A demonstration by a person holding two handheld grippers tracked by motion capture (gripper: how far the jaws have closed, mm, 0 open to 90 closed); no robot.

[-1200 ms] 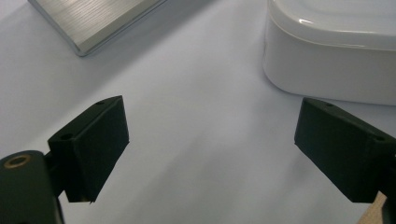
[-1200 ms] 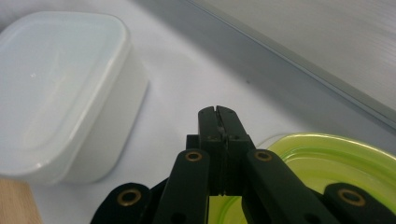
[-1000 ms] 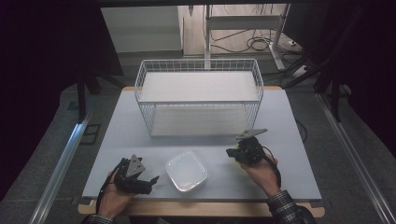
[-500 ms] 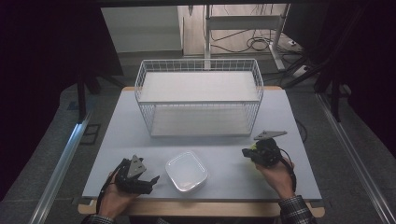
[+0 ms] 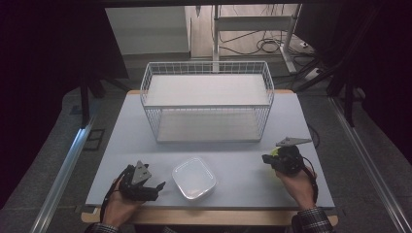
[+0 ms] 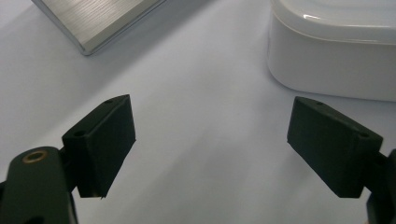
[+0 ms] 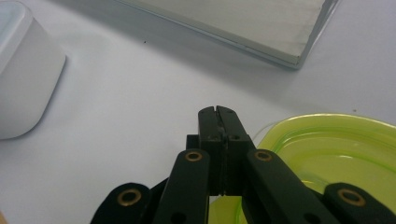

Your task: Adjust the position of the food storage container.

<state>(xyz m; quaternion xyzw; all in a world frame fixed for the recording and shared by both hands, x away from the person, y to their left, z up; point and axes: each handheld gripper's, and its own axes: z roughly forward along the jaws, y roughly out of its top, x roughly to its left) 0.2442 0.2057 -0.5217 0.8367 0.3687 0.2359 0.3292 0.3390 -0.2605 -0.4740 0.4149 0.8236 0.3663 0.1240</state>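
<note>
Resting low on the pale table at its near left corner, the left gripper points toward the white container, which sits upside-down-looking and closed just beside it, a little apart from the fingertips. In the left gripper view its jaws stand wide with only bare tabletop between them, though they have just been closing a little; the container's rounded wall lies past the right-hand jaw, not touched by it.

Over at the near right of the table, the right gripper is held in a hand well away from the container. In the right gripper view its jaws are pressed fully together, and a translucent yellow-green lid lies right beside and partly under them; whether its edge is pinched between the pads I cannot tell.

Behind both, toward the far side of the table, stands a white wire basket with a flat pale floor, its near wall facing the container and well apart from it
</note>
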